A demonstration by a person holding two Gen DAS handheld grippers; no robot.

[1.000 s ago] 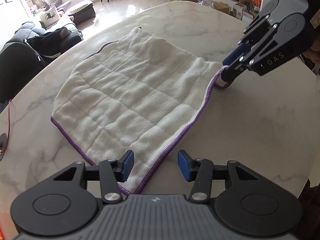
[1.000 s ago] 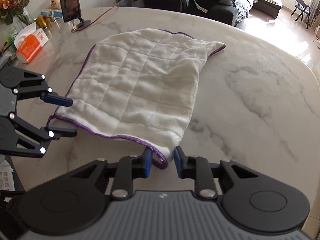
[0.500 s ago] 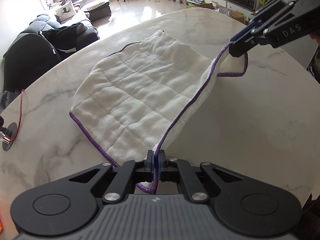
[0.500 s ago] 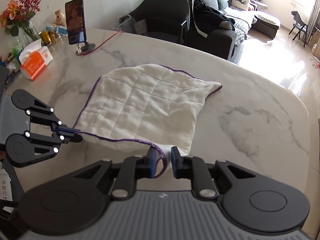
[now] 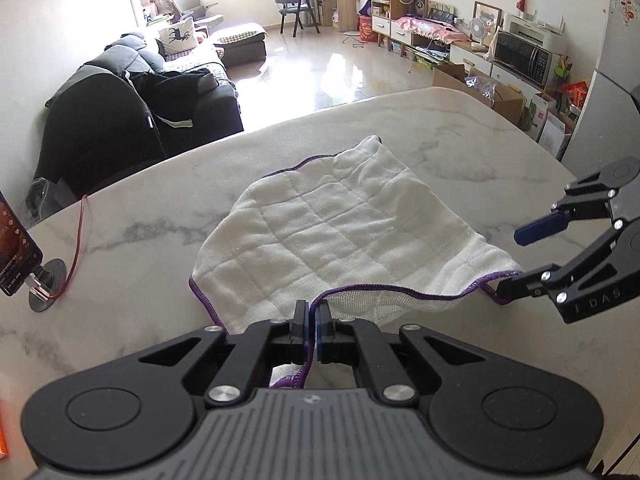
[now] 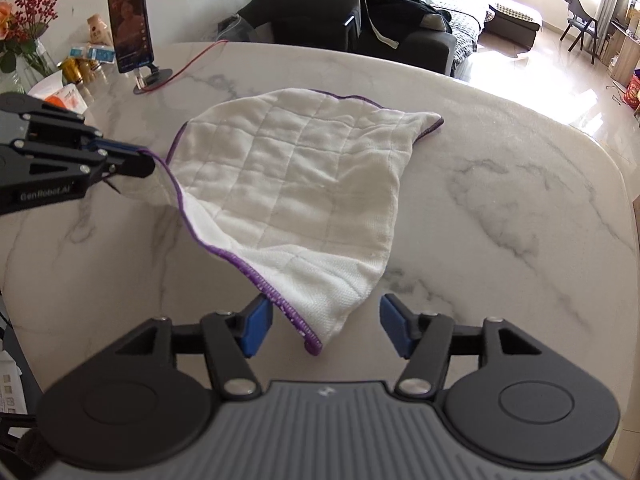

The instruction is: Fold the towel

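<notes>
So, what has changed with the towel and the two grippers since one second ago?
The left gripper closed on the near purple-edged corner of the towel and lifted it off the table. The right gripper, which held the other near corner, is opening; that corner hangs between its pads, no longer pinched. The towel's far part stays on the table, and the phone has not moved.

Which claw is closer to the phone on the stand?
Left. The left gripper pinches the towel corner below the phone; the right gripper, jaws opening, sits farther back.
</notes>
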